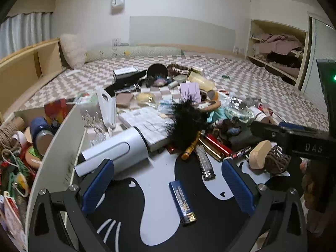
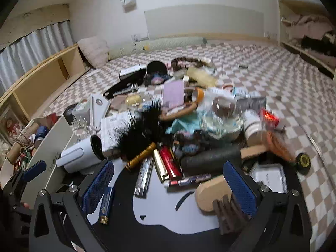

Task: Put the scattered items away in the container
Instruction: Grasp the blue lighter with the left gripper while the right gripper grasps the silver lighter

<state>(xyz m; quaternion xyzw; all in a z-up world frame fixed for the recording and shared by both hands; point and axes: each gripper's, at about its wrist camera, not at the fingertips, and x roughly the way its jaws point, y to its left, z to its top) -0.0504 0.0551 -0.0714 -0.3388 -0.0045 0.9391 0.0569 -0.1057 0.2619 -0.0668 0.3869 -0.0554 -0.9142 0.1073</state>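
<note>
Container (image 1: 50,138): white-walled box at far left, edge of the bed, already holding a twine roll (image 1: 8,134), a blue-capped jar (image 1: 41,131), green clips and other small goods; seen again at the left of the right wrist view (image 2: 52,145). White cylinder (image 1: 113,149): lies on its side just beside the container wall, its black end facing the pile in the right wrist view (image 2: 84,153). Left gripper (image 1: 168,189): blue pads spread wide, holding nothing, poised over the black-and-white cat-print mat (image 1: 159,220). Blue lighter (image 1: 182,201): flat on the mat between the left gripper's pads, touching neither; in the right wrist view it lies just beside the right gripper's left pad (image 2: 106,205). Black feather brush with gold handle (image 1: 187,124): on top of the pile, handle pointing toward the camera. Harmonicas, silver (image 1: 204,161) and red (image 1: 217,145): side by side at the near edge of the pile. Scattered pile (image 2: 199,113): boxes, tape rolls, bottles and cloth on the checked bedcover, partly blurred. Right gripper (image 2: 168,189): pads spread wide, empty. Tan wooden piece (image 2: 212,193): with dark brown netted item (image 2: 229,216) against it, touching the inner face of the right pad.
</note>
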